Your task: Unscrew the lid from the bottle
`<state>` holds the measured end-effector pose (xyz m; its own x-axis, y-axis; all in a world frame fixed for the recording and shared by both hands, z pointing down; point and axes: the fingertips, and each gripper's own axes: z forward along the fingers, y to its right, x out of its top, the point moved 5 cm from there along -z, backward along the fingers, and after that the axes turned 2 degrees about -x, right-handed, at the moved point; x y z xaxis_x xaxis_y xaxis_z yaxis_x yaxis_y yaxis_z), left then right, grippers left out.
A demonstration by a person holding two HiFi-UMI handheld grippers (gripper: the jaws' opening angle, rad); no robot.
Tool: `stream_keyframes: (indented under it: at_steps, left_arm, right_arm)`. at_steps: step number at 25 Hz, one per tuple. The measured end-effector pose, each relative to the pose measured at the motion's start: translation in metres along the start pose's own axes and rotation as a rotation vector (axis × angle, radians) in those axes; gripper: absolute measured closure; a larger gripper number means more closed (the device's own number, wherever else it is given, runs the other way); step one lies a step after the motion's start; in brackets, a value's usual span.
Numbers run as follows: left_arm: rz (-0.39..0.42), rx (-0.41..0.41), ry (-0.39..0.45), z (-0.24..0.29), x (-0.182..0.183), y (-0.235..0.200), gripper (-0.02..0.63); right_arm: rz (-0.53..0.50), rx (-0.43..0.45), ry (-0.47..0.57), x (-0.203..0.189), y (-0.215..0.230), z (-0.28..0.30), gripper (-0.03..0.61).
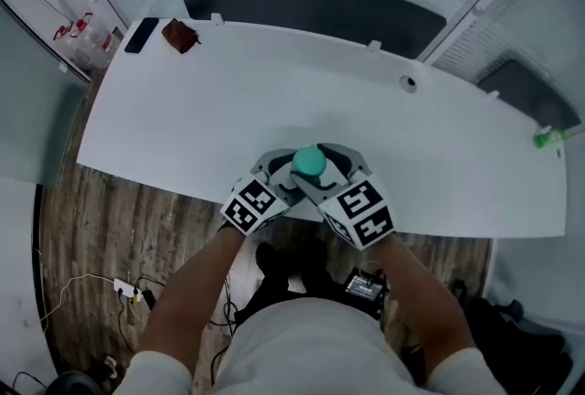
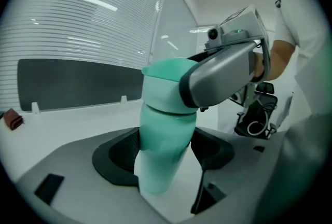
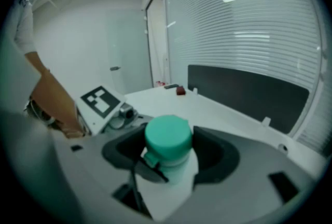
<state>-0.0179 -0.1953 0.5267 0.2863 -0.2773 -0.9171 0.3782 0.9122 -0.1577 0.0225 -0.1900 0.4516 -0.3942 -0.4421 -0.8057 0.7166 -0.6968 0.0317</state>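
Left gripper (image 2: 166,158): jaws closed on the body of the teal bottle (image 2: 165,129), one dark pad against each side. The bottle stands slightly tilted between them, its top leaning toward the right jaw. Whether its base rests on the table (image 1: 183,128) cannot be told.

Right gripper (image 3: 168,158): jaws wide. The teal lid (image 3: 167,136) is on the bottle and sits between these jaws. The pads are just beside it, and a thin gap shows on the right-hand side. No grip on the lid is evident.

The two grippers meet from opposite sides, and their marker cubes are close together in the head view. One grey finger of the right gripper crosses in front of the lid in the left gripper view.

Edges: both pairs of jaws are just inside the table's near edge, with wooden floor (image 1: 101,219) behind them.

Open room: beyond the jaws the white tabletop is bare up to the dark panel (image 1: 311,5) at its far edge. A small brown object (image 1: 180,36) and a flat black item (image 1: 141,35) lie far beyond and left of the jaws. A round grommet (image 1: 409,83) lies beyond and to the right. A green item (image 1: 548,139) sits at the far right edge, well apart.
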Motion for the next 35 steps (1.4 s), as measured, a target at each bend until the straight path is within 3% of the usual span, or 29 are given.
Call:
stream_keyframes:
  at_steps: [4, 7, 11, 17, 21, 23, 26, 35]
  left_arm:
    - [0.060, -0.152, -0.045, 0.001, 0.000, 0.001, 0.295]
    - [0.082, -0.147, -0.058, 0.000, 0.002, 0.002, 0.295]
    - [0.077, -0.001, -0.003, -0.009, 0.004, 0.004, 0.287]
    - [-0.046, 0.292, 0.039, -0.009, -0.002, 0.013, 0.287]
    - [-0.120, 0.402, 0.016, 0.000, -0.007, 0.010, 0.288]
    - [-0.125, 0.417, 0.009, 0.002, -0.005, 0.007, 0.288]
    - [-0.098, 0.364, -0.003, 0.002, -0.005, 0.006, 0.288]
    - [0.045, 0.029, -0.065, 0.000, -0.007, 0.003, 0.290]
  right_arm:
    - [-0.037, 0.056, -0.014, -0.003, -0.001, -0.003, 0.284]
    - [-0.032, 0.043, -0.014, -0.003, -0.002, -0.002, 0.284]
    - [-0.006, 0.011, -0.018, -0.002, -0.002, -0.002, 0.284]
    - [0.078, -0.092, -0.005, -0.002, -0.005, 0.000, 0.284]
    - [0.129, -0.163, 0.010, 0.001, -0.010, 0.002, 0.284]
    - [0.136, -0.183, 0.013, 0.001, -0.011, 0.003, 0.284]
    - [0.122, -0.165, 0.011, 0.001, -0.010, 0.003, 0.284]
    - [-0.021, 0.026, -0.016, 0.000, -0.009, 0.002, 0.284]
